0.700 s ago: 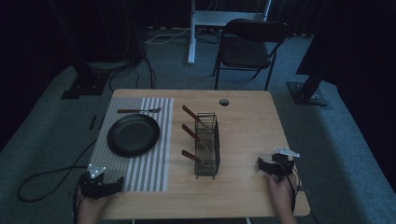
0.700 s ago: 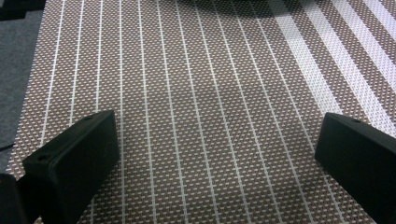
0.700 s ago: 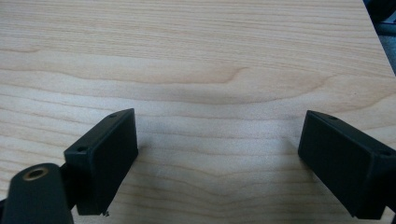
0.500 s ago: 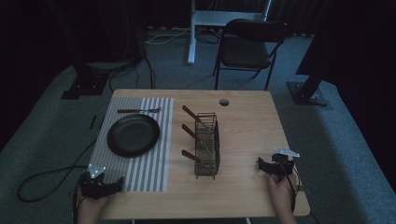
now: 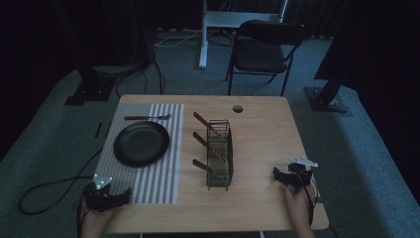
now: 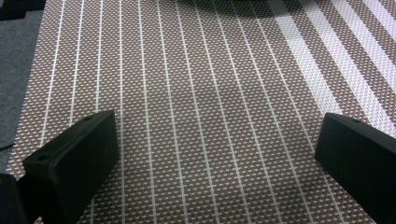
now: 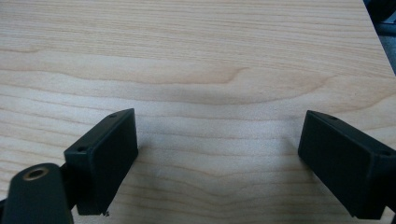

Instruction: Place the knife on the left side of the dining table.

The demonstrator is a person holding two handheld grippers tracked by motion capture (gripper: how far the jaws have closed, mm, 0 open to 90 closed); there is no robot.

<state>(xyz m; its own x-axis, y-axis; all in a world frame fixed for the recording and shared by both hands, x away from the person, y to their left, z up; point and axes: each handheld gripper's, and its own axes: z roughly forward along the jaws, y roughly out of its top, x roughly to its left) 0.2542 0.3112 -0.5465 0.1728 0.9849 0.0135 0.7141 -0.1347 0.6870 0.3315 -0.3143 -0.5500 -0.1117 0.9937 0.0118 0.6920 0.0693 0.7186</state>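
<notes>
My left gripper (image 5: pixel 120 196) rests at the near left corner of the table, over the striped placemat (image 5: pixel 163 148). In the left gripper view its gripper (image 6: pixel 217 149) stands open, jaws wide apart with only the woven placemat (image 6: pixel 201 84) between them. At the near right my right gripper (image 5: pixel 278 174) lies on the bare wood. Seen from its own camera, the right gripper (image 7: pixel 219 144) is open too, over the wooden tabletop (image 7: pixel 196 56) with nothing between its jaws. A black plate (image 5: pixel 141 143) sits on the placemat, a fork (image 5: pixel 147 117) beyond it.
A black wire rack (image 5: pixel 220 153) stands mid-table with three wooden-handled utensils (image 5: pixel 203 141) leaning out to its left. A cable hole (image 5: pixel 237 108) marks the table's far side. A folding chair (image 5: pixel 265 49) stands behind the table. A cable (image 5: pixel 49 188) trails off left.
</notes>
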